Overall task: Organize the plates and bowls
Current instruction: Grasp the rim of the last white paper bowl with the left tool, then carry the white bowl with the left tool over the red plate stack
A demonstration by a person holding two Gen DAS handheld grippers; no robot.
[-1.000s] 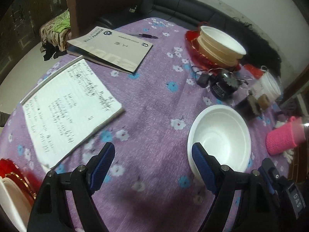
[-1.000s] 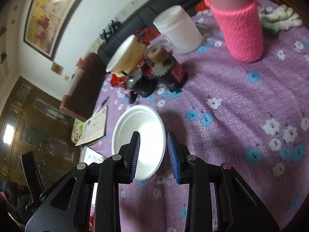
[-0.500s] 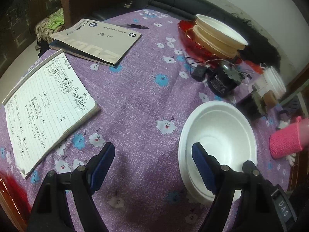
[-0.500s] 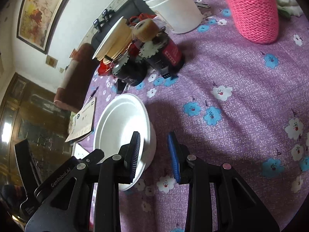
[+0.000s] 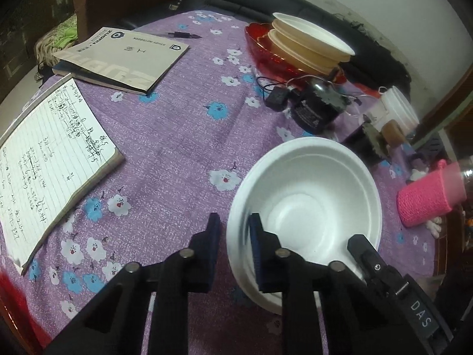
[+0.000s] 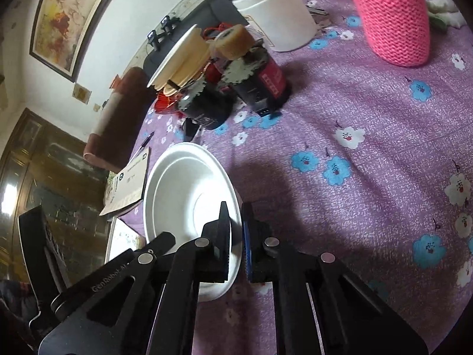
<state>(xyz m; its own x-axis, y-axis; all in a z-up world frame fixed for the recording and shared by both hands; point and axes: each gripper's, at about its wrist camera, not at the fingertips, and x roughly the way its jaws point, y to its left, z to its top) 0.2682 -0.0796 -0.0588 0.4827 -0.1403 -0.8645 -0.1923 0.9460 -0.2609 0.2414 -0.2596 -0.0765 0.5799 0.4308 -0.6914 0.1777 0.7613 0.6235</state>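
A white foam bowl (image 5: 307, 207) sits on the round table under a purple cloth printed with blue and white flowers (image 5: 177, 136), and both tools have it by the rim. The left gripper (image 5: 233, 236) has closed narrow across the bowl's near-left rim, one blue-padded finger outside the wall and the other inside. The right gripper (image 6: 235, 236) pinches the opposite edge the same way, its jaws nearly together with the thin rim between them. In the right wrist view the same bowl (image 6: 189, 195) appears tipped slightly, though the fisheye makes it hard to say whether its base is off the cloth.

Farther back, a stack of cream and white bowls (image 5: 307, 44) rests in a red glass dish (image 5: 266, 56). Between that stack and the held bowl lie a black adapter with tangled wires (image 5: 313, 109). An open lined notebook (image 5: 47, 159) and a closed grey study notebook (image 5: 121, 56) lie to the left. A bottle in a pink knitted sleeve (image 5: 425, 201) stands at the right, near a white plastic tub (image 6: 275, 23).
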